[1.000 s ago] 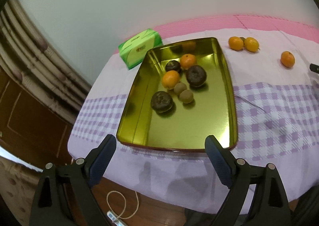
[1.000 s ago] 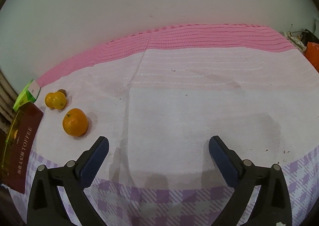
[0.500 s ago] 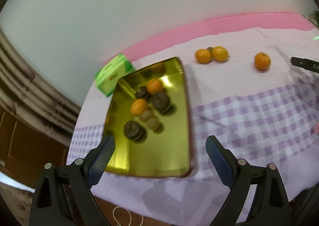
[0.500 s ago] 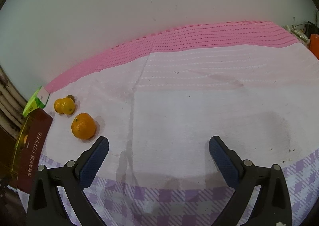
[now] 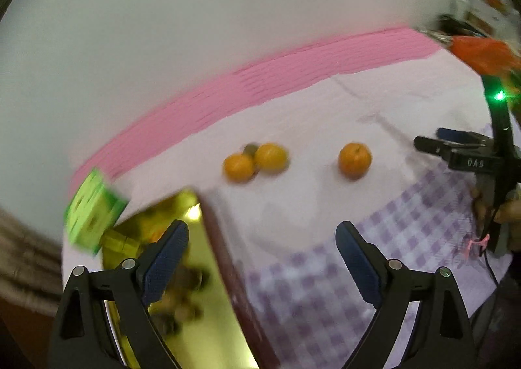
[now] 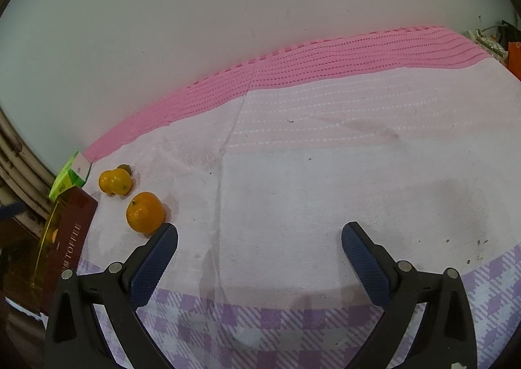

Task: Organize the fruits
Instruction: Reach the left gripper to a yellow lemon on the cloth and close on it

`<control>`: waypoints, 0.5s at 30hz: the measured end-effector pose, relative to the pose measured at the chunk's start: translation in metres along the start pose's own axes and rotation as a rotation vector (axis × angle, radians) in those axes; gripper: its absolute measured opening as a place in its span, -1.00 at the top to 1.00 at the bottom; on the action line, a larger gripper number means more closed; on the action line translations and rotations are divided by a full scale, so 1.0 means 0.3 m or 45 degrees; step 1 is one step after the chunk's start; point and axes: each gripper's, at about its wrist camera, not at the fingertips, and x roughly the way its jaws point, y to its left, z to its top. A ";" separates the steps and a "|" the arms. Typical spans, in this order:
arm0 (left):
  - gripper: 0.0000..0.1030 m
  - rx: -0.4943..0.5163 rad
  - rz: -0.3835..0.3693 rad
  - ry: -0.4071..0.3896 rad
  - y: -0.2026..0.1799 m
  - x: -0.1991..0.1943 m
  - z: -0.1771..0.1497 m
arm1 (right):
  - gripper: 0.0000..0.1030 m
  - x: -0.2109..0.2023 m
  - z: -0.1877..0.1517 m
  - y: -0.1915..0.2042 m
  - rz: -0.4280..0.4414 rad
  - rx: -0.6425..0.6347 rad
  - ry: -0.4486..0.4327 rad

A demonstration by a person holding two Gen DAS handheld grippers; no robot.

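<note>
A gold tin tray (image 5: 202, 313) holding blurred dark and orange fruits lies at the lower left of the left wrist view; its maroon side (image 6: 70, 239) shows in the right wrist view. Two oranges (image 5: 254, 162) touch each other beyond it, with a small brown fruit behind them. A single orange (image 5: 355, 159) lies to their right. My left gripper (image 5: 260, 248) is open and empty above the tray's right edge. My right gripper (image 6: 259, 248) is open and empty; the single orange (image 6: 145, 212) lies just beyond its left fingertip, and the pair (image 6: 115, 181) farther left.
A green box (image 5: 92, 212) stands by the tray's far left corner, also seen in the right wrist view (image 6: 70, 175). A white wall backs the table. The cloth is pink, white and purple check. Orange clutter (image 5: 478, 50) sits at the far right. The right gripper shows at the right edge (image 5: 456, 147).
My left gripper has swung right, so the tray slid to the lower left and the loose oranges came to centre. My right gripper has shifted slightly left toward the single orange.
</note>
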 end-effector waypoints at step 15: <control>-0.36 0.377 -0.223 0.230 0.148 0.334 0.152 | -0.97 -0.002 0.000 -0.005 0.011 0.007 -0.009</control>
